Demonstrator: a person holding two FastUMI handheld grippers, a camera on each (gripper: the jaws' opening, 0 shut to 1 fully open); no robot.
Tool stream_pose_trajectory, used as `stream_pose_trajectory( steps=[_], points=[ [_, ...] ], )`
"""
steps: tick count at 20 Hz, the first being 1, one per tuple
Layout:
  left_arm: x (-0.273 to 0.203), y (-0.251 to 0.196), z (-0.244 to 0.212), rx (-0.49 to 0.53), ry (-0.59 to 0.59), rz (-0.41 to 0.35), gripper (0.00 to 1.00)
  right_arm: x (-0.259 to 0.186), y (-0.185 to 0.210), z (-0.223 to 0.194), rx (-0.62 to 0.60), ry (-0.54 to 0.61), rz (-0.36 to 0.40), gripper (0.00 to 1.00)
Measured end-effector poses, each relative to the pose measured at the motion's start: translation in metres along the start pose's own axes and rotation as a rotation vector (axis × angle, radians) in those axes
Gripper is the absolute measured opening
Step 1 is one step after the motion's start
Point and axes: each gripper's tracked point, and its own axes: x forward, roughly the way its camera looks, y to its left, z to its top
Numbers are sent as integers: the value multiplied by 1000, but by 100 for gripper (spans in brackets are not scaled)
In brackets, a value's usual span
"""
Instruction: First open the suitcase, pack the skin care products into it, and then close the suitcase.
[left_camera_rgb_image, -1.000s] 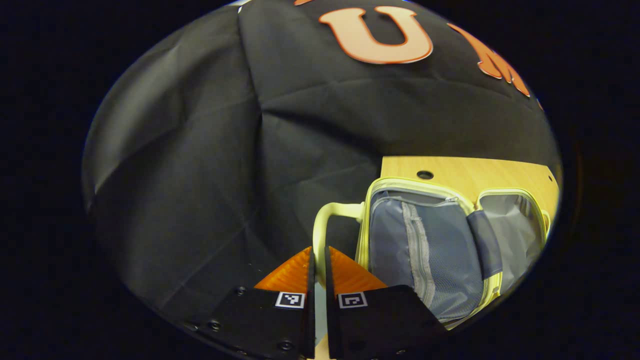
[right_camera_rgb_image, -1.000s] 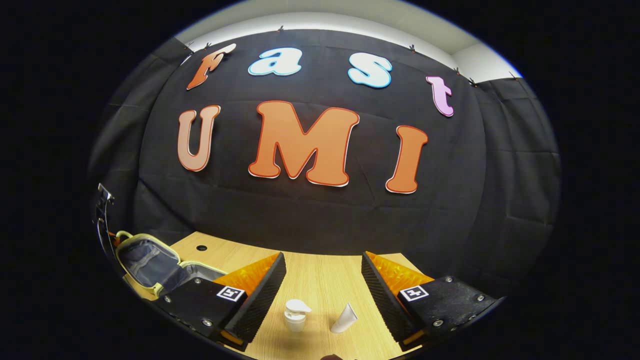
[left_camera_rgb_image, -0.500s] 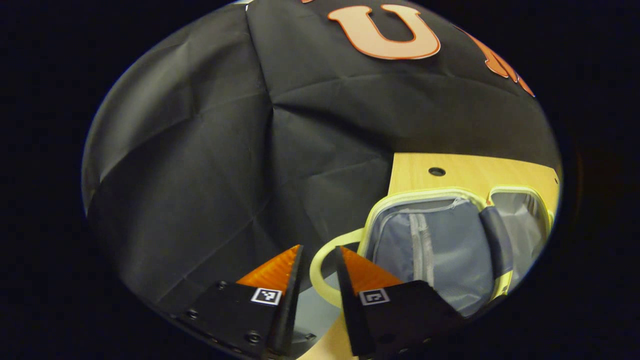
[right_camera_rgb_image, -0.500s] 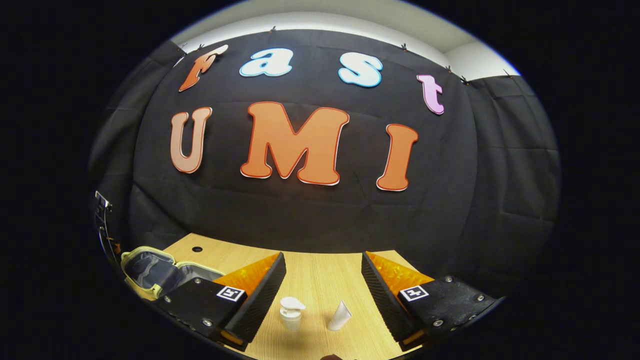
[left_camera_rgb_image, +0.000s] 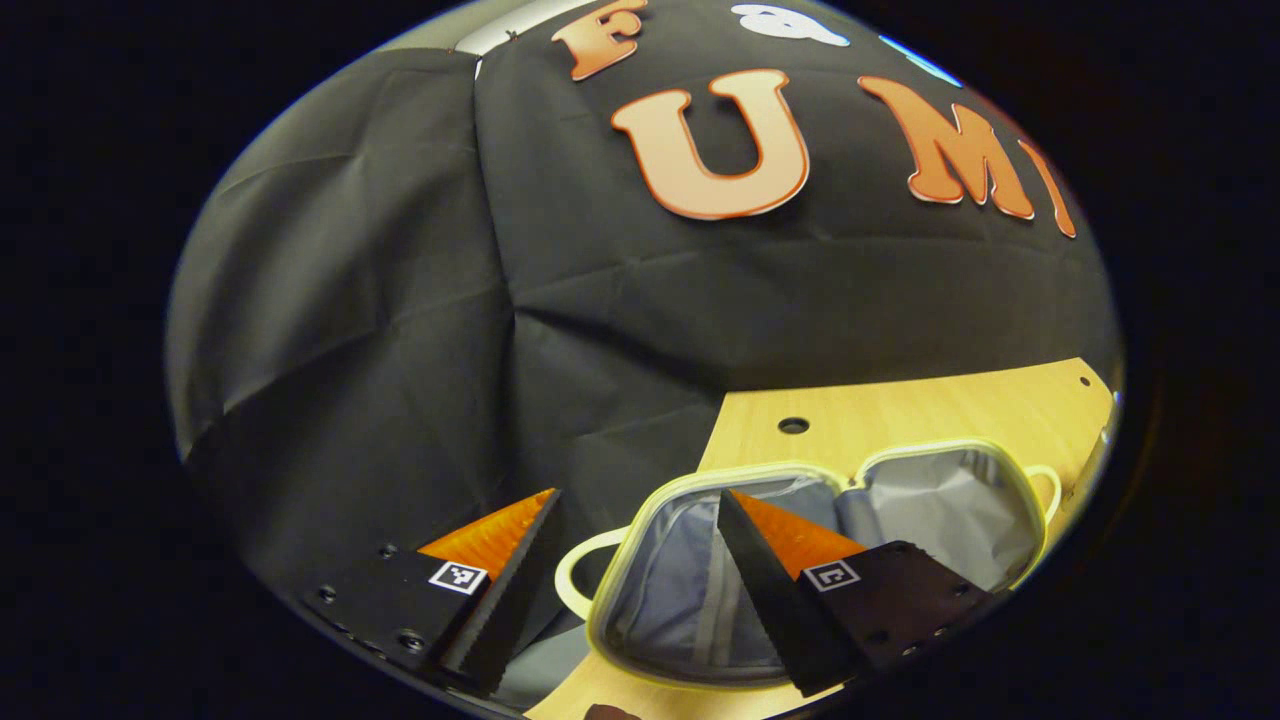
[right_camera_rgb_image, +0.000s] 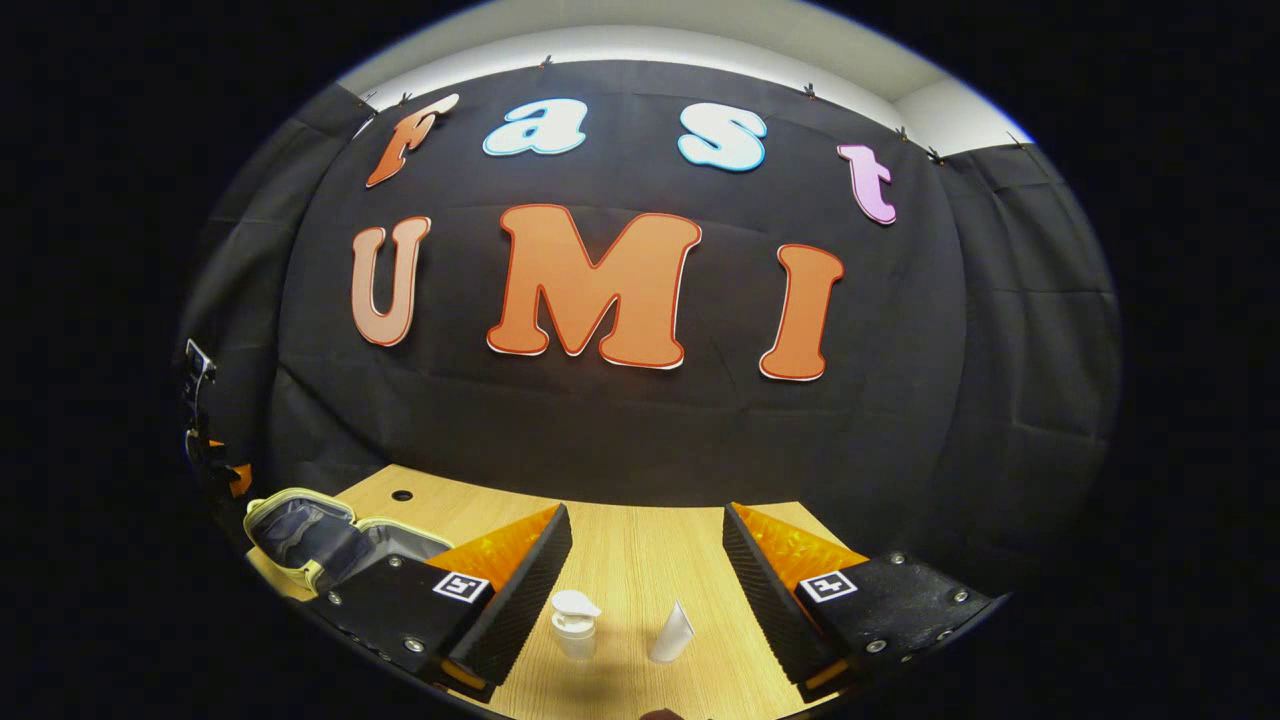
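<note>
The suitcase (left_camera_rgb_image: 800, 560) lies open on the wooden table (left_camera_rgb_image: 900, 410), its two pale yellow-rimmed halves spread side by side with grey lining showing in both, near the table's left end in the left gripper view; a pale handle loop (left_camera_rgb_image: 580, 580) sticks out from the nearer half toward the table edge. The left gripper (left_camera_rgb_image: 640, 515) hangs over that nearer half with its fingers spread wide and nothing between them, the handle loop showing in the gap. In the right gripper view the suitcase (right_camera_rgb_image: 320, 535) sits at the far left of the table (right_camera_rgb_image: 640, 540), well apart from the skin care products. The right gripper (right_camera_rgb_image: 645, 525) is also spread wide and holds nothing; between its fingers, on the tabletop, stand a small white pump bottle (right_camera_rgb_image: 575, 622) and, just beside it to the right, a white tube (right_camera_rgb_image: 672, 633) leaning slightly
</note>
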Motion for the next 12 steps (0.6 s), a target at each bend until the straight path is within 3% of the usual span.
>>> stream_pose_trajectory(
  steps=[12],
  points=[
    [-92, -148, 65, 13, -160, -168, 99, -7, -43, -23, -23, 20, 49, 97]
  ],
)
